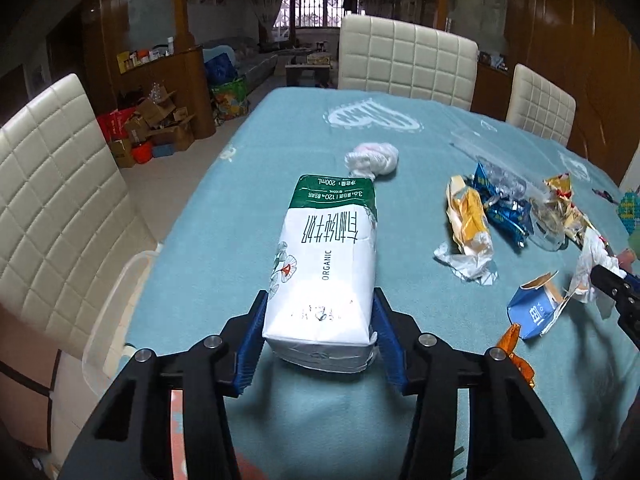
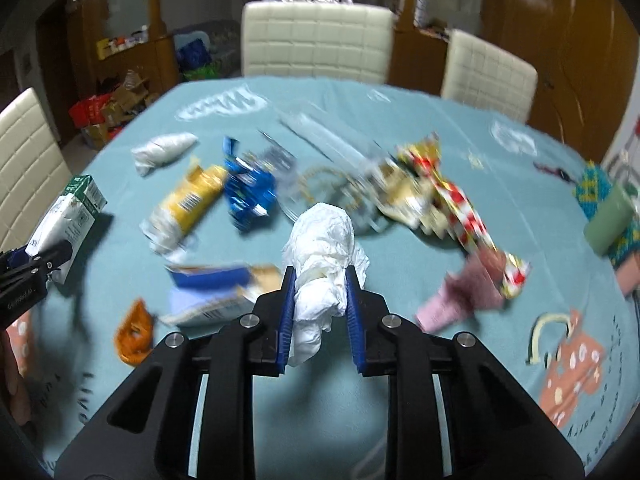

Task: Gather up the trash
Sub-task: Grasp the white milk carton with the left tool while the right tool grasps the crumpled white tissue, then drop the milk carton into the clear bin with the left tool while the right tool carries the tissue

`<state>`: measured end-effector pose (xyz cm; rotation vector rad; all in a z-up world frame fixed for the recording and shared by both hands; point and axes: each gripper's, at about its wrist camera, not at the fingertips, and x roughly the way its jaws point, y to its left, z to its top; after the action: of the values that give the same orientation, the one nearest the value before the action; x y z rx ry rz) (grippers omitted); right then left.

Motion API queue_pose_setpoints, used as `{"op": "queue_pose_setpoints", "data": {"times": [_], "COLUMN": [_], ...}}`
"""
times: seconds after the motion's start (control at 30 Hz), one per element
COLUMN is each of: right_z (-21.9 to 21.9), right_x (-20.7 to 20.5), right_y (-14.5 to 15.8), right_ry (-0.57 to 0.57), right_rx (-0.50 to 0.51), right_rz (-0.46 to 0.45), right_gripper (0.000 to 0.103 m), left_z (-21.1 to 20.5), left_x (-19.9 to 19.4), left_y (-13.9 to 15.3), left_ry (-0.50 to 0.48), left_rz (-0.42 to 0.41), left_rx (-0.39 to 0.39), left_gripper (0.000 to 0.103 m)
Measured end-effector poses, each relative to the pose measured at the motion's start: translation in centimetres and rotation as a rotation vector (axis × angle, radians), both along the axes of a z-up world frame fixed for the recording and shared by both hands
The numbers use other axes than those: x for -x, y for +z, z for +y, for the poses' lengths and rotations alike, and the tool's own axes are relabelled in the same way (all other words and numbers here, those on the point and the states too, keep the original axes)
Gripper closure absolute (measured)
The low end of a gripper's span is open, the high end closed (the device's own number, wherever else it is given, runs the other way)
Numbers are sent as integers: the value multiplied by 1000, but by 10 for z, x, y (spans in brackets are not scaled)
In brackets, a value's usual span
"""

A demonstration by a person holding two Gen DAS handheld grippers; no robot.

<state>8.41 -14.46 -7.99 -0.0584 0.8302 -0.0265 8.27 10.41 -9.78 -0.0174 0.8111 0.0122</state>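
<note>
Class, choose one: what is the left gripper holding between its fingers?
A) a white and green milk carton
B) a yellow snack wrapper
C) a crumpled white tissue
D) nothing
A: the left gripper is shut on the white and green milk carton, its blue pads pressing both sides.

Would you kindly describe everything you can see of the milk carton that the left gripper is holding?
The milk carton is a small white paperboard box with a green end, a flower drawing, the word ORGANIC and a 200mL mark. It looks slightly dented. The left gripper clamps its near end between blue ribbed pads, so it points away along the fingers. In the right wrist view it seems lifted off the teal tablecloth.
</note>
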Motion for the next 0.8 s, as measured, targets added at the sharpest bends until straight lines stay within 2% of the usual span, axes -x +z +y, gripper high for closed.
{"op": "queue_pose_setpoints", "data": {"times": [0.13,0.37,0.6,0.8], "right_z": [33,113,177,217], "right_x": [-12,-26,-29,-30], "right_y": [10,25,42,39], "right_ry": [81,227,327,405], "right_rx": [0,19,19,14], "right_rz": [-17,-60,-120,-90], "right_gripper": [77,77,77,77], "left_z": [20,87,152,182], "left_x": [4,17,32,39], "left_y": [12,24,18,4], "left_ry": [35,171,306,352], "left_rz": [-32,-67,-62,-34], "left_rx": [-17,-49,-48,-56], "left_gripper": [54,54,54,54]}}
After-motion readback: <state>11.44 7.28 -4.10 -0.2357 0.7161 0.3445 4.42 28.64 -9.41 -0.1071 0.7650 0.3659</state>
